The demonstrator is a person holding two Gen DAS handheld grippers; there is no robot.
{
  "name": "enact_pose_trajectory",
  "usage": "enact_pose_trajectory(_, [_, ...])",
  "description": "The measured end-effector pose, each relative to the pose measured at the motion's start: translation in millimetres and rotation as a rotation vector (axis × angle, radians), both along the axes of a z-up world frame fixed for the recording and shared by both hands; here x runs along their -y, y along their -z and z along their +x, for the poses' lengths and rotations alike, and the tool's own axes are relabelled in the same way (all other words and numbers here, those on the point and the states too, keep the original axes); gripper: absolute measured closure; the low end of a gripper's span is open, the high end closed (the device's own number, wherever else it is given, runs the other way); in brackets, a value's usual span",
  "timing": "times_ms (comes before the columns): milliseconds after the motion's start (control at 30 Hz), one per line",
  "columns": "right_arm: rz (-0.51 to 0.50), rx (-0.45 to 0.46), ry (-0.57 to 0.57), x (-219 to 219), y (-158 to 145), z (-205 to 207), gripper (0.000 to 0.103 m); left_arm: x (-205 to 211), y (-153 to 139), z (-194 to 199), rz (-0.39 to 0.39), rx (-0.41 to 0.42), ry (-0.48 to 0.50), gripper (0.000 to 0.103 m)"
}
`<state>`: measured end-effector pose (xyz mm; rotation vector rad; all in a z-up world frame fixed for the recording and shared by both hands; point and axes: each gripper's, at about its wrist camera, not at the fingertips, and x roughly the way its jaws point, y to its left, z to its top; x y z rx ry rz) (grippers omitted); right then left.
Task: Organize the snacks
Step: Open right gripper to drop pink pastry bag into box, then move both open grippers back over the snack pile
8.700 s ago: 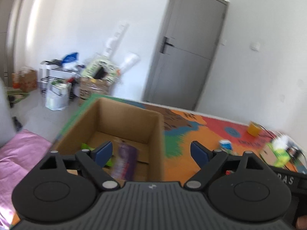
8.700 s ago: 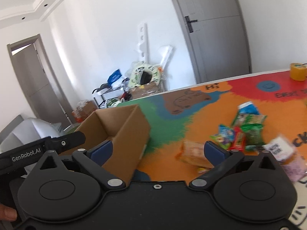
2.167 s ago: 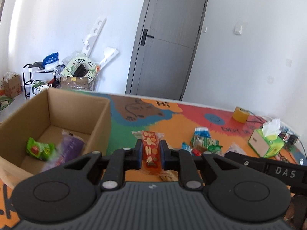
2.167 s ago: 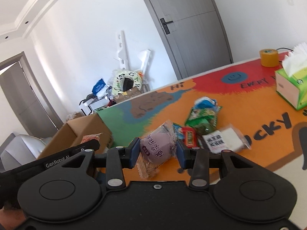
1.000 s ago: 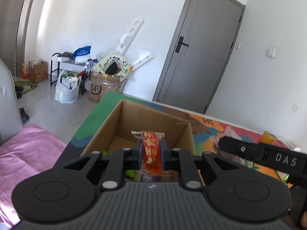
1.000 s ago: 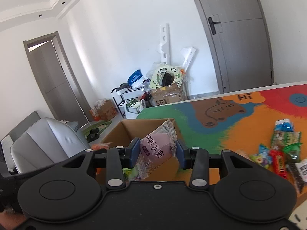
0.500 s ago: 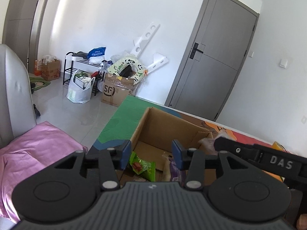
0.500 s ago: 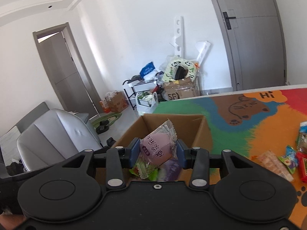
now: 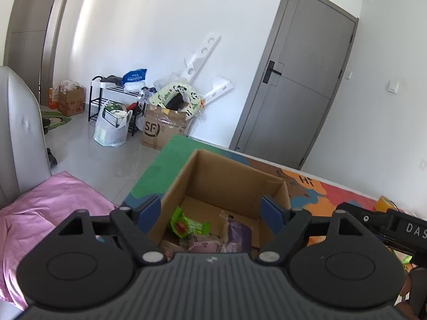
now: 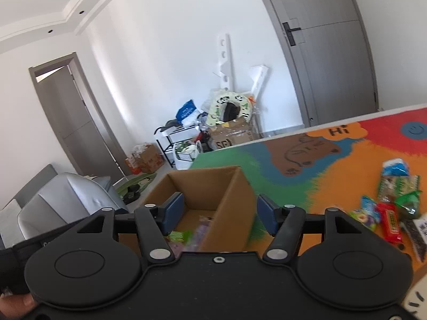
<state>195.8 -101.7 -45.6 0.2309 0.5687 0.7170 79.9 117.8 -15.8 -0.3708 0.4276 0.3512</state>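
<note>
Hovering over the cardboard box, the left gripper has its fingers spread wide, nothing between them. Same for the right gripper, gaping and empty above the box. Down inside lie a green packet and purple packets. More loose snacks sit on the colourful mat, well apart from the box.

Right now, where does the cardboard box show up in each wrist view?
Left wrist: cardboard box sits bottom center, open, between the spread fingers.
Right wrist: the same box sits lower center, slightly left, between its fingers.
Shared landmark: the grey door behind.
</note>
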Motion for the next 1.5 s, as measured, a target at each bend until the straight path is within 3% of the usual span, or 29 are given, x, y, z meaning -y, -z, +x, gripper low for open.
enact_pose_trajectory(333, [-0.018,-0.027,0.063,35,11,0,0.032,27,2,9,0.018,-0.016,0.067,0.018])
enact_pose_trajectory(933, [-0.038,-0.049,0.205,123,20,6,0.031,93,2,25,0.025,-0.001,0.222,0.018])
enact_pose_trajectory(1067, [-0.029,-0.053,0.254,139,22,11,0.031,103,6,31,0.011,-0.009,0.256,0.018])
enact_pose_trajectory(1167, [-0.035,-0.041,0.277,148,24,10,0.024,111,11,38,0.024,-0.018,0.270,0.018])
enact_pose_trajectory(1500, [-0.032,-0.079,0.330,191,47,16,0.023,149,32,62,0.036,-0.068,0.302,0.021])
